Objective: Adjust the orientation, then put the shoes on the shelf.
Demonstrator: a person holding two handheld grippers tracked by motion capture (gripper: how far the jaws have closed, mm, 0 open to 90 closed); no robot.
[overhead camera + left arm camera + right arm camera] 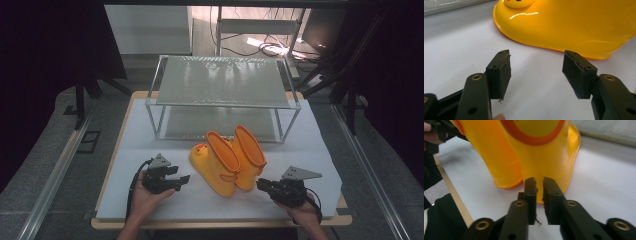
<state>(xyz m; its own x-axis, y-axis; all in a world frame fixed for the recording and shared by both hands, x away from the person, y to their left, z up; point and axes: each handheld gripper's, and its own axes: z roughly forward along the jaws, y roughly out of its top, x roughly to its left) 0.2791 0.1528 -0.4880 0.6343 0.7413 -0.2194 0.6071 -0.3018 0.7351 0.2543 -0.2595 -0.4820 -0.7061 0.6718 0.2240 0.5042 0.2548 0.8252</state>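
Two yellow rubber boots with orange rims stand side by side on the white table (150,202). The left boot (216,167) has a duck face on its toe; the right boot (250,156) leans against it. My left gripper (183,179) lies just left of the duck toe, open, with nothing between its pads (536,72) and the boot's sole edge (564,27) a little ahead. My right gripper (260,184) points at the heels from the right. Its jaws (539,187) stand a narrow gap apart, empty, just short of the nearer boot (544,160).
A two-level metal rack (222,85) with mesh shelves stands behind the boots at the far side of the table. The table's wooden edge (451,192) runs close to my right hand. White surface lies free on both sides of the boots.
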